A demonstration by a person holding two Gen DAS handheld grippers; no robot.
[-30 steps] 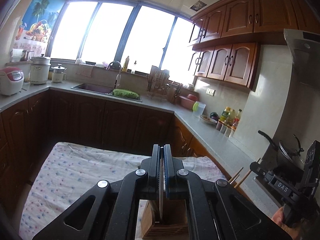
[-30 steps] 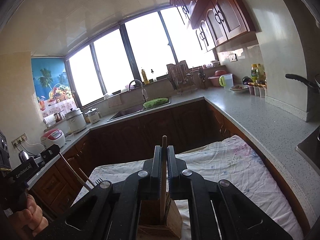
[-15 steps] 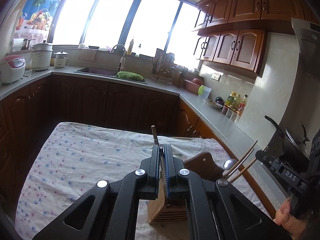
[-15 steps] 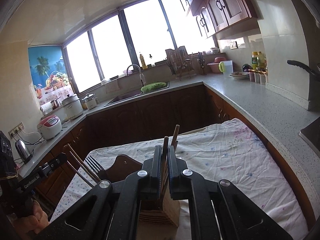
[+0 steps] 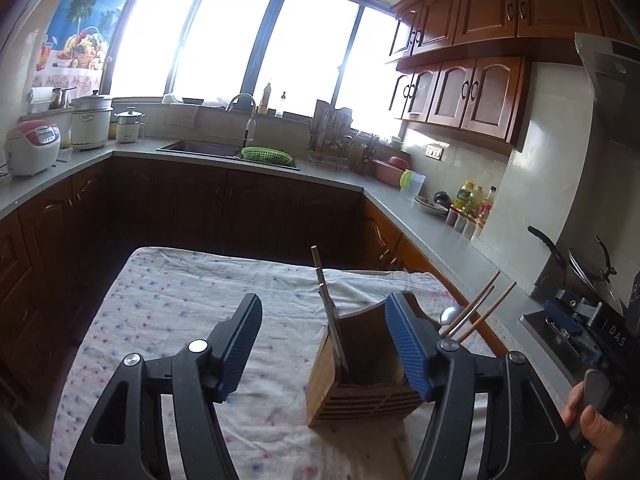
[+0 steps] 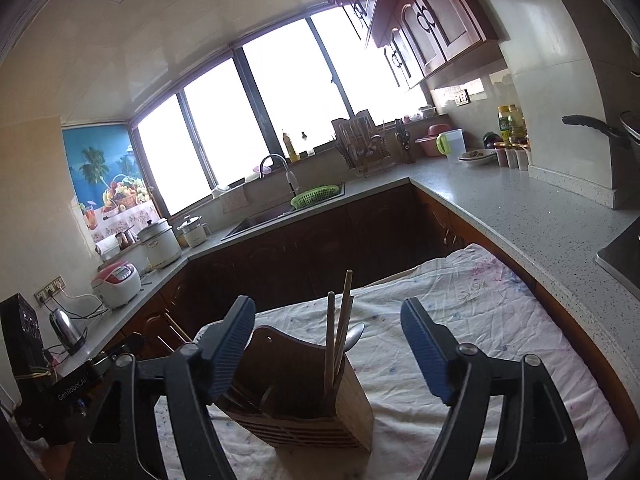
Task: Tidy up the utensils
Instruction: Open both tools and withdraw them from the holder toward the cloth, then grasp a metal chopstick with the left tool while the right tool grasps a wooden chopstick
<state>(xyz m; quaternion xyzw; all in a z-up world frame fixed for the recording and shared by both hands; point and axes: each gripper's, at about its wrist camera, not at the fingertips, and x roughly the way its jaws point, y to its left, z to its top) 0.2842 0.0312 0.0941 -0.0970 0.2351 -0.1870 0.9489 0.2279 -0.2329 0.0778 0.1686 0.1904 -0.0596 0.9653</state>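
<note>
A wooden utensil holder (image 5: 360, 384) stands on the cloth-covered table (image 5: 168, 300); it also shows in the right wrist view (image 6: 304, 404). Wooden chopsticks (image 6: 338, 328) and a metal spoon (image 6: 354, 334) stand in its right compartment; a utensil handle (image 5: 326, 304) leans in its left side. More chopsticks (image 5: 476, 312) and a spoon (image 5: 450, 314) stick out behind it. My left gripper (image 5: 324, 344) is open and empty, just above the holder. My right gripper (image 6: 328, 348) is open and empty, straddling the holder's top.
Grey countertops (image 6: 520, 208) run around the room on dark wood cabinets, with a sink (image 5: 224, 148), green basket (image 5: 266, 156), rice cookers (image 5: 34, 148), bottles (image 5: 472, 200) and a stove pan (image 5: 580, 268). The table's far edge (image 5: 224, 254) drops to the floor.
Both grippers went from shut on utensils to wide open. The utensils now stand in the holder. Both grippers have pulled back and up slightly.
</note>
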